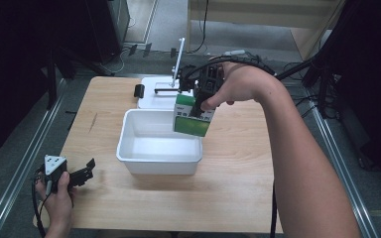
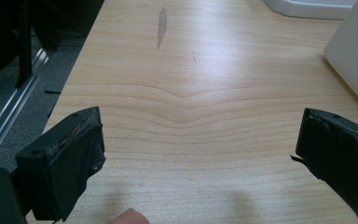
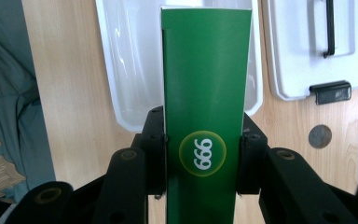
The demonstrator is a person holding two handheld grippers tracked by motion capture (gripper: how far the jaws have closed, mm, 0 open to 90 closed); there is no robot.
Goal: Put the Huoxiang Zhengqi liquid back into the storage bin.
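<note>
A green and white carton (image 1: 192,115) hangs in the air over the back right corner of the white tub (image 1: 129,130), with my right gripper (image 1: 198,101) shut on it from above. In the right gripper view the carton's green side (image 3: 205,93) with a round "999" mark sits clamped between the two black jaws, and the white tub (image 3: 130,60) lies below it. My left gripper (image 1: 87,171) rests open at the table's front left, pointing toward the tub. Its view has bare wood between the two spread fingers (image 2: 70,158).
A white lid (image 1: 154,94) with a black handle and latch lies flat behind the tub; the lid (image 3: 312,46) also shows at the right of the right gripper view. A thin white upright stand (image 1: 179,62) rises at the table's back edge. Dark stands flank the table.
</note>
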